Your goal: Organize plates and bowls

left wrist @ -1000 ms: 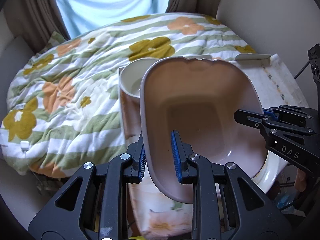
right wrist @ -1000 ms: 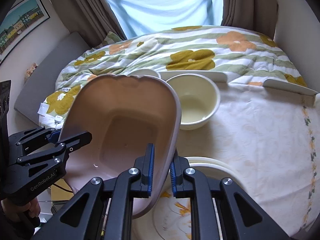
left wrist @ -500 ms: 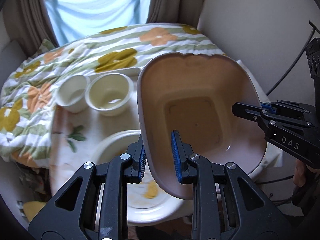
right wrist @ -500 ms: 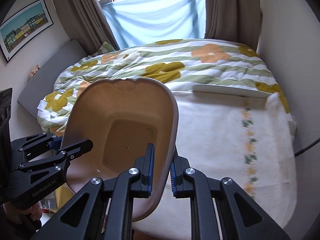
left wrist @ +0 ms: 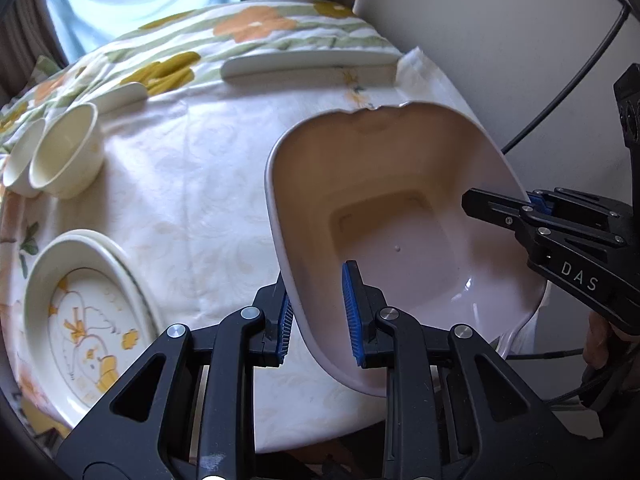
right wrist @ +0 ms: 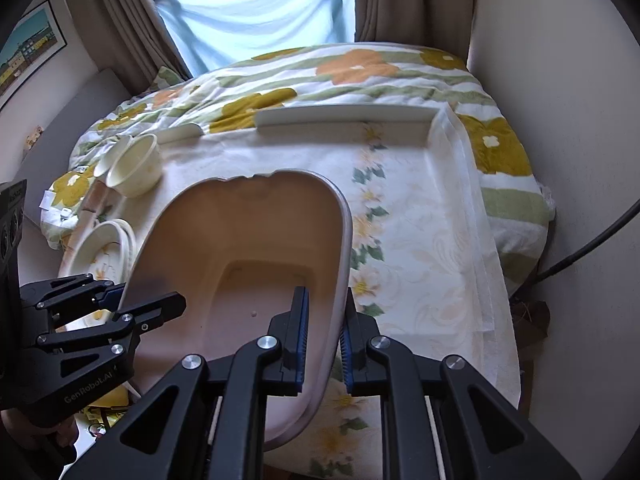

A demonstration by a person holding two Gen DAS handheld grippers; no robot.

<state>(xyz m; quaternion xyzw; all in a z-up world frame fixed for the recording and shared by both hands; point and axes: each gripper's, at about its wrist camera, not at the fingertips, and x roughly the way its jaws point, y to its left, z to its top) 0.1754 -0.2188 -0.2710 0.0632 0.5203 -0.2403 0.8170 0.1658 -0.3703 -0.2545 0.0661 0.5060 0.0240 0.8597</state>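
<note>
Two grippers are sharing one load: a large pink dish [left wrist: 400, 216], deep and square-bottomed, held in the air above the table [left wrist: 208, 184]. Left gripper [left wrist: 318, 322] is clamping the dish's left wall, blue pads on either side of it; right gripper [right wrist: 323, 342] is pinching the opposite wall the same way. Holding opposite rims is keeping the wide dish level and stopping it twisting, which one grip at the edge likely could not do.

Far rim of the dish is looking chipped or ragged, though fisheye distortion makes that hard to confirm. A tiny speck is sitting on its inner floor.

Dish is hanging over the bare right half of the patterned tablecloth [right wrist: 420, 240], well apart from the other crockery. At far left, two cream bowls [left wrist: 64, 156] are standing side by side and touching. Nearer, a stack of plates [left wrist: 84, 320] with a yellow cartoon print is resting at the left edge. Like things are already being grouped together there, so the open cloth on the right seems the intended spot for this dish.

Beyond the table, a floral quilt [right wrist: 360, 68] is covering a bed under the window.
</note>
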